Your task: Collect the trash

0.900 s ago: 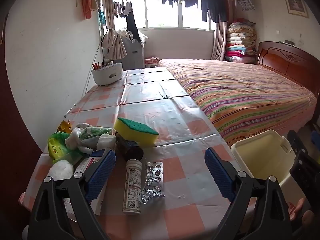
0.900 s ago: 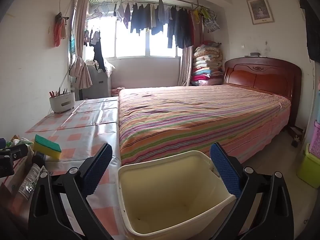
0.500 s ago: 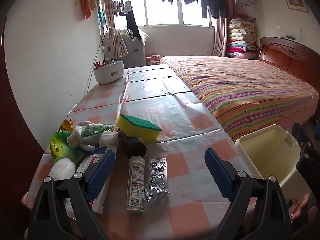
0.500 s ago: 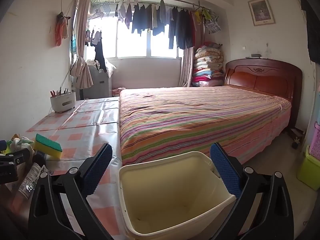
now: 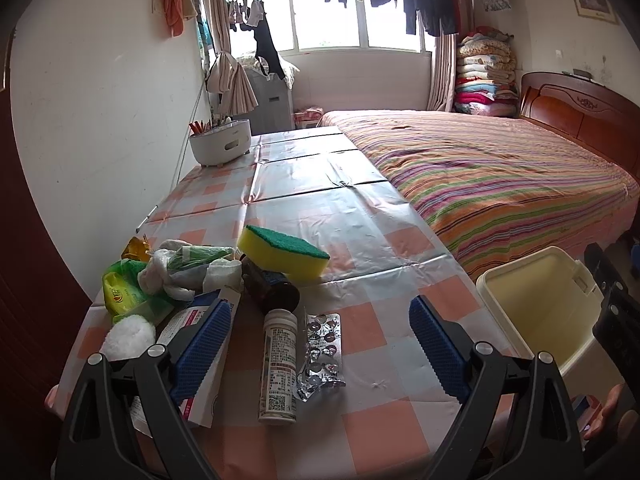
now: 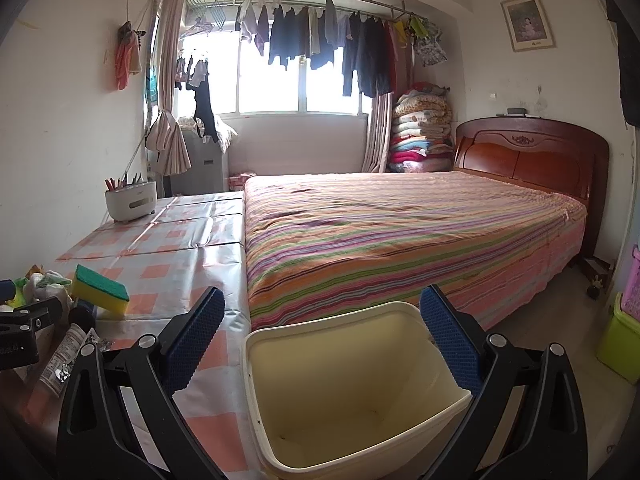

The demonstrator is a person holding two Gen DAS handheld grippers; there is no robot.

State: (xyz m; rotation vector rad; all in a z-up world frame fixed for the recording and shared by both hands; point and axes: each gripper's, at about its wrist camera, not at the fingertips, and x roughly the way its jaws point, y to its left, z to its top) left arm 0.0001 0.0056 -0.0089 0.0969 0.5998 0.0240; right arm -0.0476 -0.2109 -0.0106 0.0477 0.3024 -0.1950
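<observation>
Trash lies on the near end of the checked table (image 5: 360, 220): a white pill bottle (image 5: 279, 366) on its side, an empty blister pack (image 5: 322, 354), a dark bottle (image 5: 270, 286), a yellow-green sponge (image 5: 282, 248), crumpled bags and wrappers (image 5: 168, 272), a white pad (image 5: 128, 336) and a medicine box (image 5: 192, 360). My left gripper (image 5: 320, 344) is open above the bottle and blister pack. An empty cream bin (image 6: 356, 396) stands beside the table; it also shows in the left wrist view (image 5: 540, 304). My right gripper (image 6: 320, 340) is open just above the bin's rim.
A white holder with pens (image 5: 220, 144) stands at the table's far left. A striped bed (image 6: 400, 228) runs along the table's right side. A green crate (image 6: 620, 340) sits on the floor at right.
The left gripper has drawn back and risen slightly, so the trash sits further up in its view. The right gripper has barely moved over the bin.
</observation>
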